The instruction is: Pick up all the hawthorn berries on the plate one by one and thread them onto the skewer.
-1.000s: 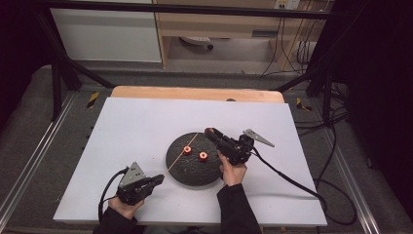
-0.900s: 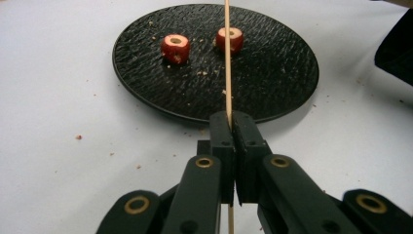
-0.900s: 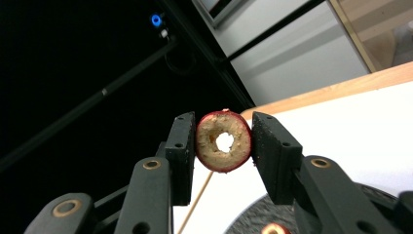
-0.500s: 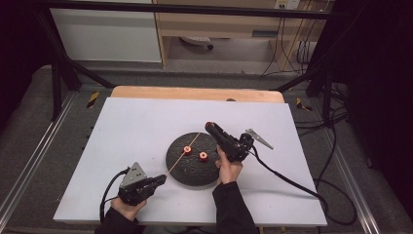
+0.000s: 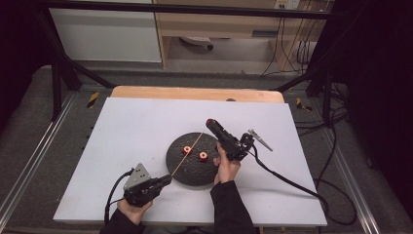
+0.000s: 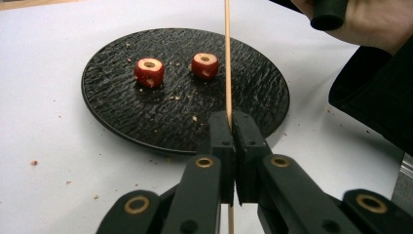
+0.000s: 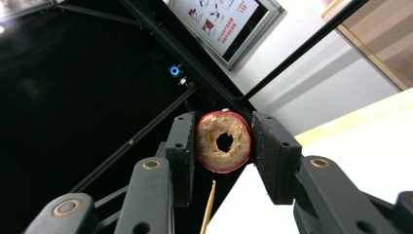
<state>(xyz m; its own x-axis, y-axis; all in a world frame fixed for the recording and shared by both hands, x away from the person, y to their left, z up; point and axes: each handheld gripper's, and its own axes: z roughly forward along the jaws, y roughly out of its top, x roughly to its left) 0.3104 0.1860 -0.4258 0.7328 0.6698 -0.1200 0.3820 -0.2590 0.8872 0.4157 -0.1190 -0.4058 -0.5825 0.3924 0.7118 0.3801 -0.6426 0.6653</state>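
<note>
Cored red fruit pieces: 3, of which 2 on plate (image 6: 148,71) (image 6: 205,65), 1 in right tongs (image 7: 223,141). Wooden skewer (image 6: 227,63): 1. Black plate (image 5: 182,168): 1. Tongs: 2 (image 5: 165,180) (image 5: 210,122). Counter (image 5: 136,122): 1.

Both claws (image 5: 165,181) (image 5: 211,122) clamped.

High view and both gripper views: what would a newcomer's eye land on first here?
First, the cored red fruit piece clamped in the right hand-held gripper, raised above the far edge of the black plate. Next, the thin wooden skewer pinched in the left hand-held gripper, slanting up across the plate toward that piece. Two more cored red pieces lie on the plate at the middle of the white table.
</note>
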